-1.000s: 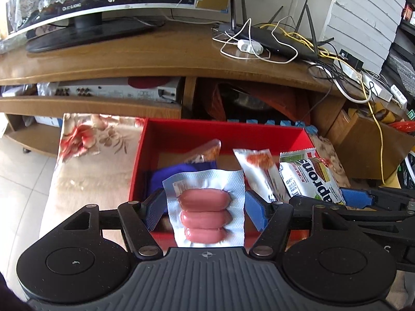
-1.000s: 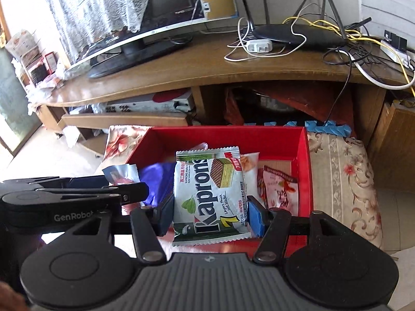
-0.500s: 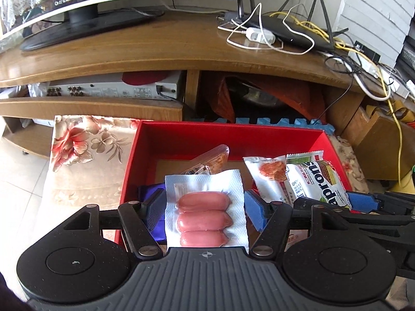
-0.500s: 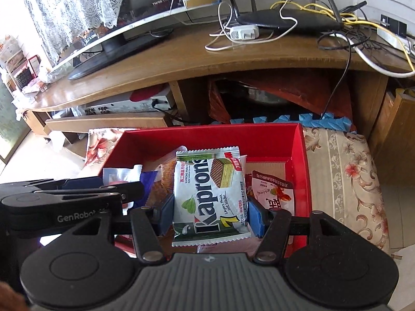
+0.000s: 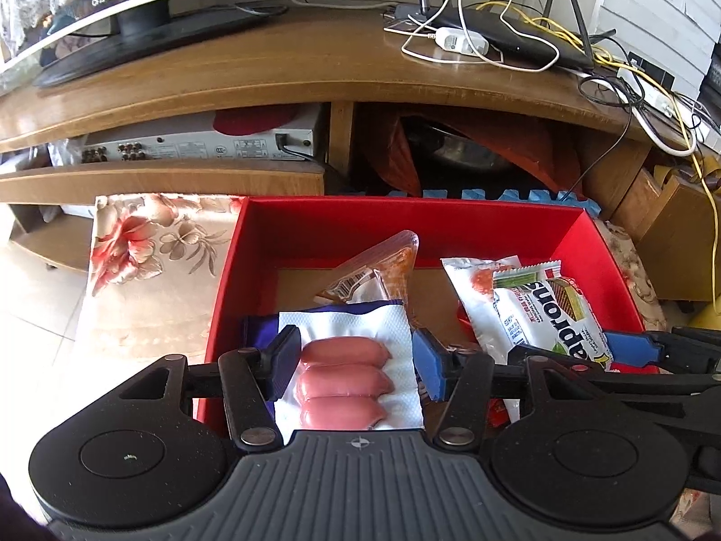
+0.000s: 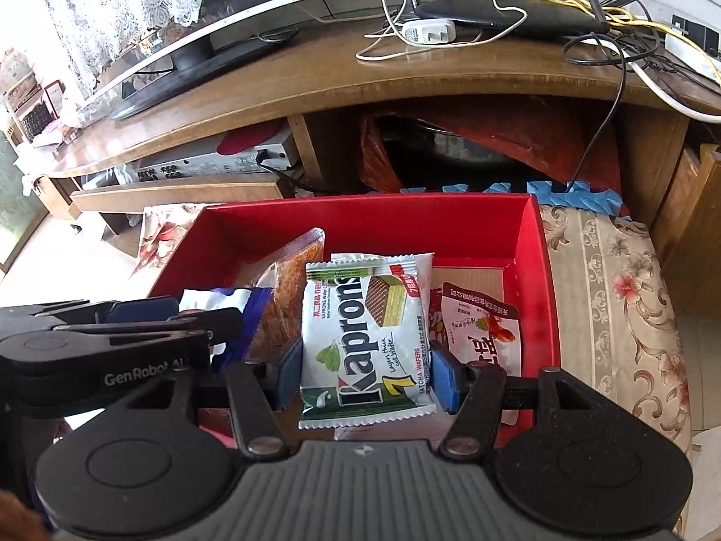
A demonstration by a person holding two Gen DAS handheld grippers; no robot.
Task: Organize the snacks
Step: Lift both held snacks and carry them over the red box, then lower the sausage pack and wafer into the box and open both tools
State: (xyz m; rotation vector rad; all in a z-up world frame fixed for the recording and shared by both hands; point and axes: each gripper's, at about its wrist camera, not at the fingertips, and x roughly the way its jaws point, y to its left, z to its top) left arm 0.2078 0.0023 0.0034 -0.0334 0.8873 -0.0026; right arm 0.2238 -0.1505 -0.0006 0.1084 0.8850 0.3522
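My left gripper (image 5: 353, 356) is shut on a vacuum pack of pink sausages (image 5: 347, 374) and holds it over the near left part of the red box (image 5: 405, 221). My right gripper (image 6: 365, 372) is shut on a white and green Kaprons wafer pack (image 6: 365, 338) over the box's middle (image 6: 369, 216); this pack also shows in the left wrist view (image 5: 554, 315). In the box lie a clear orange snack pack (image 5: 383, 266), a blue wrapper (image 6: 252, 311) and a white and red pouch (image 6: 482, 329). The left gripper shows in the right wrist view (image 6: 135, 315).
The box sits on a flowered cushion (image 6: 608, 279) in front of a wooden TV desk (image 5: 279, 63). A monitor (image 5: 135, 13), a router with tangled cables (image 5: 504, 36) and a silver player (image 5: 198, 146) stand on the desk. Tiled floor lies to the left (image 5: 31, 297).
Both grippers, each still holding its pack, have moved forward and lower over the red box. The box and the desk look larger and closer.
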